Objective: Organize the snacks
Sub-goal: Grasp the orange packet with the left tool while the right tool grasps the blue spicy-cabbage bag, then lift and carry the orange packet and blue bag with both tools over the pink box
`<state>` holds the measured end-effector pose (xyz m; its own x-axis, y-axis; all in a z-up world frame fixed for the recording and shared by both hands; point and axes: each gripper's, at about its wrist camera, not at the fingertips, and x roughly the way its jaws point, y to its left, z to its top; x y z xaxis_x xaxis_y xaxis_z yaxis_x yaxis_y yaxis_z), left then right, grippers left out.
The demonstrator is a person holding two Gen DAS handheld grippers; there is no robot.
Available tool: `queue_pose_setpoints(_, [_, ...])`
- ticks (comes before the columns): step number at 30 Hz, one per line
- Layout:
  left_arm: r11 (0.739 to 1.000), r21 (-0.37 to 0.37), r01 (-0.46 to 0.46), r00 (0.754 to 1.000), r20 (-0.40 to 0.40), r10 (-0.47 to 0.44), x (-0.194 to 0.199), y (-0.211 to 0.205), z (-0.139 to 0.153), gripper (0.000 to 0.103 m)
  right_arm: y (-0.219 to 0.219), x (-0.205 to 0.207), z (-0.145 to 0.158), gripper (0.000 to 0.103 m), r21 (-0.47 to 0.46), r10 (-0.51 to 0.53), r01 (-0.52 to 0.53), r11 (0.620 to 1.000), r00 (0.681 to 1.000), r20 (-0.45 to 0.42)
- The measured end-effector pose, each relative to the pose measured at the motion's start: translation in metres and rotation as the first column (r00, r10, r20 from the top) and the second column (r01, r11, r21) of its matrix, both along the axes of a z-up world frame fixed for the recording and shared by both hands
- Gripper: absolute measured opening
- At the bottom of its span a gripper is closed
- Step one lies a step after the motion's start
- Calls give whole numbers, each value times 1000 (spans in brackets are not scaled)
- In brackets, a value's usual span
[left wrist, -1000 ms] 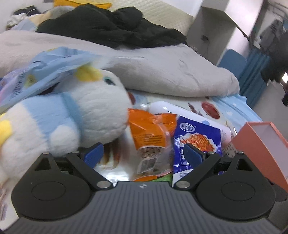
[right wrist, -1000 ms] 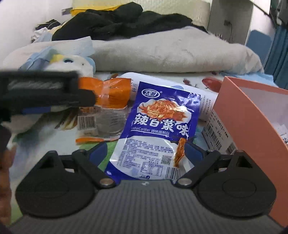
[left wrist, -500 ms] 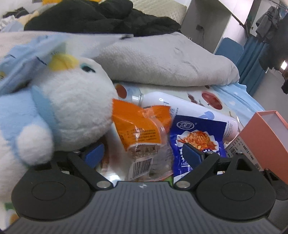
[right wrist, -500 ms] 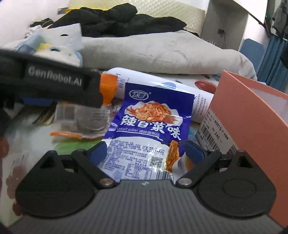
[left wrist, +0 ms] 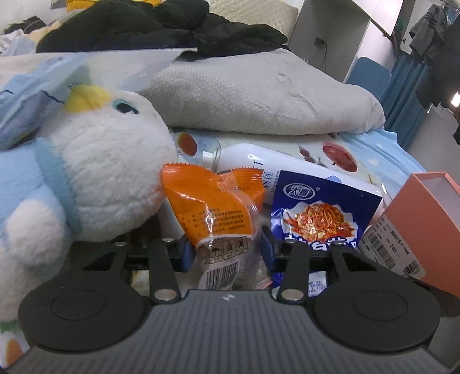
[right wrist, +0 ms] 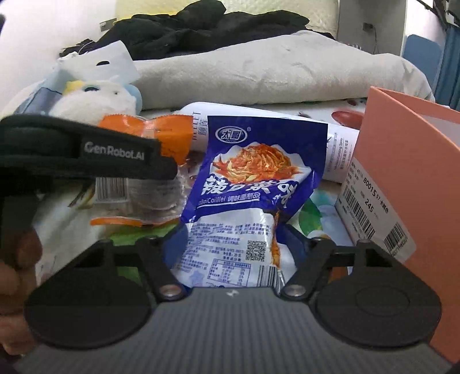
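On bed, near edge, w/ patterned sheet (right wrist: 72,210) underneath: two snack packs side by side, one gripper at each.

Left gripper (left wrist: 227,253): jaws closing, orange snack pack (left wrist: 218,213) between the blue pads; pads look to be touching its clear lower half, pack stands up crumpled. Plush toy (left wrist: 95,178) (white/blue, yellow tuft) just left of it, touching pack's top left corner. In right wrist view the left gripper shows as a black bar w/ white lettering across the orange pack, person's hand (right wrist: 17,267) at far-left edge.

Right gripper (right wrist: 230,238): jaws closing too, blue snack pack (right wrist: 253,178) between pads; pack is creased and pinched at the waist where pads meet it, upper part bulging, so gripped. Blue pack sits right of orange pack, close beside it.

White bottle (left wrist: 258,164) lies on its side behind both packs. Orange box (right wrist: 408,178), barcode label on near side, stands right of blue pack, near but apart; inside white. Farther back: grey blanket (left wrist: 258,97) folded across bed, black clothes (left wrist: 161,26) piled on top. Light-blue bag (left wrist: 37,95) over plush toy's head, upper left.
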<state>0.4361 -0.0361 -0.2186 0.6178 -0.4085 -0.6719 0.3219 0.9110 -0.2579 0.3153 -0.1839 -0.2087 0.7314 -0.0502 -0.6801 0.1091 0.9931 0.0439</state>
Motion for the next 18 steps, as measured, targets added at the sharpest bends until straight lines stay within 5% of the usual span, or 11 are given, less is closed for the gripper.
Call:
queue_pose_setpoints(12, [991,-49,-125,991,-59,122,-67,38,11,50,-10,-38,9,62,96,5,1,995,998,-59])
queue_pose_setpoints(18, [988,-45,-148,987,-77,144,-104,51,19,50,-8,-67,13,61,69,18,-13,998,997,-72])
